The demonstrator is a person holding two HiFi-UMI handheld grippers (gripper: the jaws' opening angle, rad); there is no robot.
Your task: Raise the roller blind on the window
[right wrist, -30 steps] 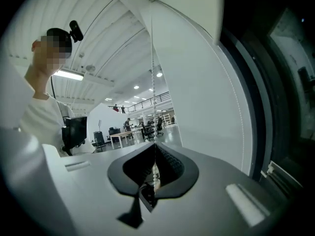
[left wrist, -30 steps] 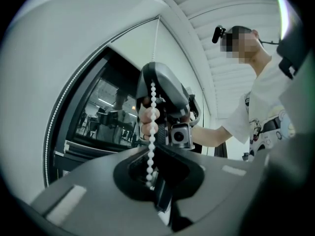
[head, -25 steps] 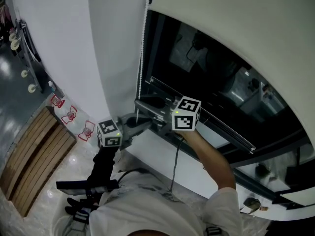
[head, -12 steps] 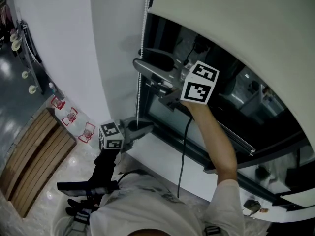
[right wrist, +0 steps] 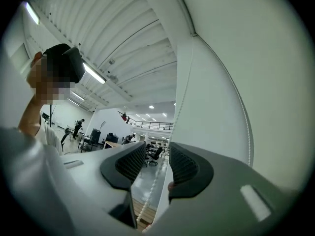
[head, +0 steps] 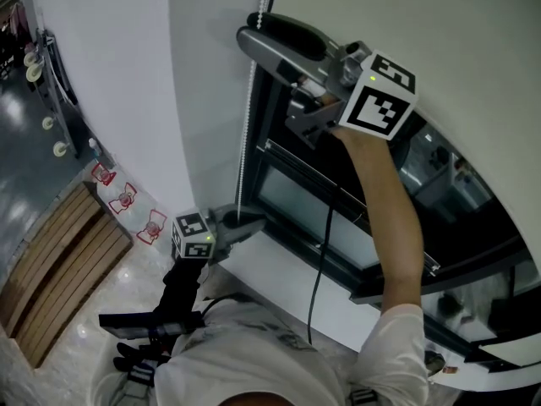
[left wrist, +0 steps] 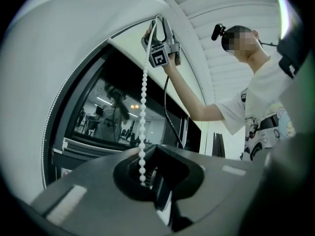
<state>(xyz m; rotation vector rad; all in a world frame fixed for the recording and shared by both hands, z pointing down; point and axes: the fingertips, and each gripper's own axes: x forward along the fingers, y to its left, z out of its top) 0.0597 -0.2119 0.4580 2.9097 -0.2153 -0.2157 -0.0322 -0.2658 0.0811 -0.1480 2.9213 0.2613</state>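
Observation:
The white roller blind (head: 439, 32) covers the top of the dark window (head: 380, 201). Its white bead chain (head: 248, 134) hangs down the window's left edge. My left gripper (head: 252, 223) is low by the sill, shut on the chain (left wrist: 143, 112), which runs into its jaws (left wrist: 147, 173). My right gripper (head: 252, 29) is held high near the top of the chain. Its jaws (right wrist: 157, 163) are closing, with the chain (right wrist: 156, 178) hanging between the pads and untouched by them. The left gripper view shows the right gripper (left wrist: 158, 33) far overhead.
A white sill (head: 279, 269) runs under the window. A black cable (head: 319, 260) hangs from my right gripper. To the left are a white wall (head: 118, 74), wooden slats (head: 51, 265) on the floor and red-marked stickers (head: 123, 200). A black stand (head: 144, 320) is near my body.
My right gripper let go of the chain at sill height and rose along it to near the top, jaws now apart. The left gripper stayed in place on the chain.

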